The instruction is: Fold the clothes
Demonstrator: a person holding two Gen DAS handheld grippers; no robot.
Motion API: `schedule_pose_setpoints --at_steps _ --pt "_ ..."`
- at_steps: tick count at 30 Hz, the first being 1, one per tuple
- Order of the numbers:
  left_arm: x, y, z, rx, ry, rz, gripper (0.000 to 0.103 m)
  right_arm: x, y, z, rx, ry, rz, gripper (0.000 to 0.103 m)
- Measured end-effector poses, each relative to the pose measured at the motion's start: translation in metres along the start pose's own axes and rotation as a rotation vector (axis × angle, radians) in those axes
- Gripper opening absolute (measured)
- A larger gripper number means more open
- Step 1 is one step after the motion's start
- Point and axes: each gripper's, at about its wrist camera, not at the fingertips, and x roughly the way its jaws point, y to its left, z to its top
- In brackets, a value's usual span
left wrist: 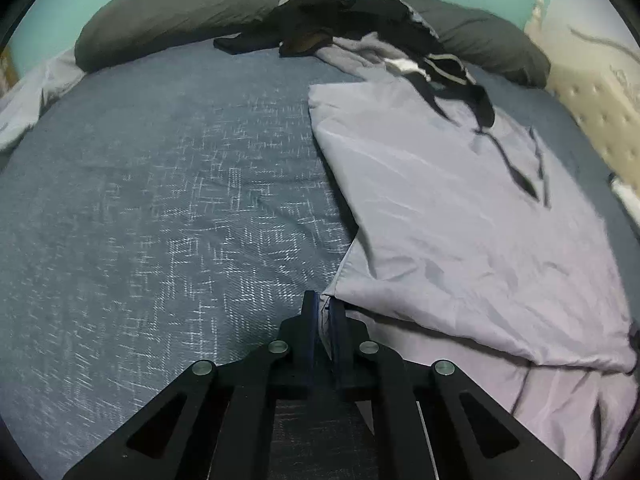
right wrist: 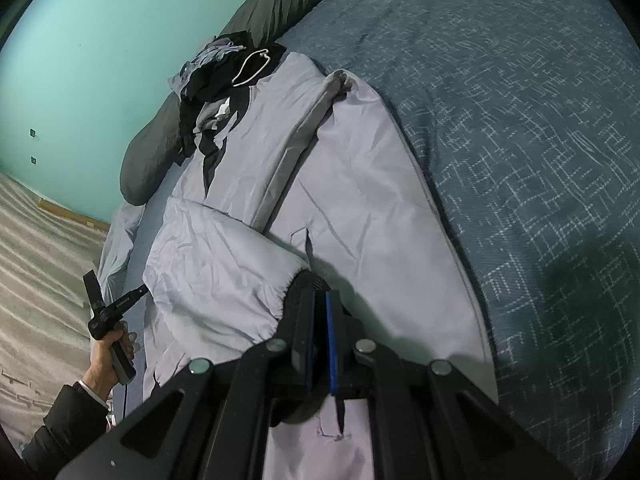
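Both grippers are pinching the pale lilac-grey trousers lying at the 3 o'clock side of the blue-grey woven bed, the left gripper nipping an edge, the right gripper clamping the elasticated waistband, where thin slippery cloth risks sliding free.

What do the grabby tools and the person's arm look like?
Each tool, the left tool and the right tool, is black, with two flat fingers lined in blue and round silver bolts on angled bars. In the right wrist view, a hand emerges from a dark puffy sleeve with a white cuff.
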Motion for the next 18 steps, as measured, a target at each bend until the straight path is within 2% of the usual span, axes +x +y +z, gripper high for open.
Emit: schedule_pose_setpoints --at_steps 7,13,18 --pt "0.009 0.004 0.007 -0.046 0.013 0.003 0.006 -0.004 0.003 -0.001 -0.011 -0.010 0.003 0.005" --pt "0.006 0.004 0.002 -0.030 0.035 0.000 0.008 -0.002 0.003 -0.004 -0.015 0.005 -0.003 0.005" --pt "-0.016 0.018 -0.007 -0.120 0.022 -0.065 0.008 -0.006 0.001 -0.003 -0.002 -0.007 0.005 0.005"
